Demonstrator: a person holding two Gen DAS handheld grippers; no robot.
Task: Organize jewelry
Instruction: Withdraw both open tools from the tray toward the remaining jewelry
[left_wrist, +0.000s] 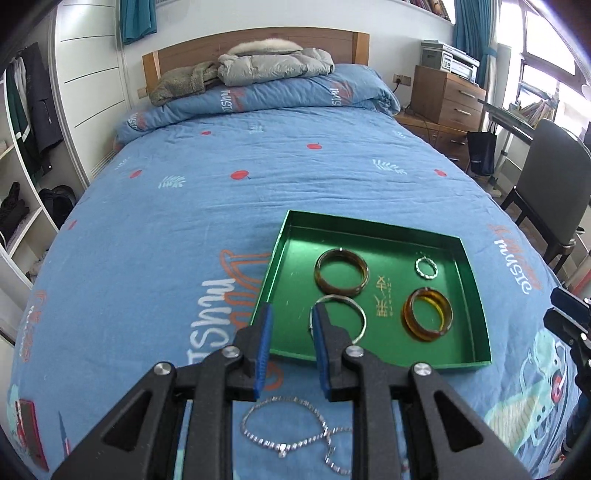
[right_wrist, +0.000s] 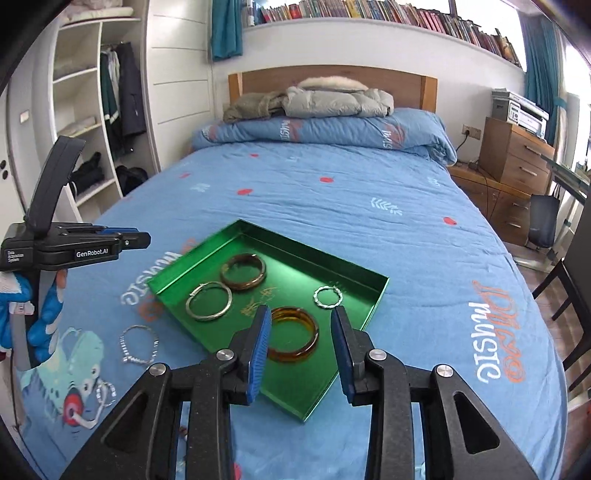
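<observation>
My left tongs (left_wrist: 291, 347) wide, empty, above chain bracelet (left_wrist: 286, 428) on bed (left_wrist: 184, 206). My right tongs (right_wrist: 301, 350) wide, empty. Four bangles already in green tray (left_wrist: 476, 295) beyond. Next, likely: lower, pinch chain, lift into tray.

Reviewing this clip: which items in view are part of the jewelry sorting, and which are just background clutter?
Job items:
green tray
dark brown bangle
amber bangle
silver hoop
small twisted silver ring
silver chain bracelet, lying on the bedspread outside the tray

Just lying about:
grey puffer jacket
printer
chair
</observation>
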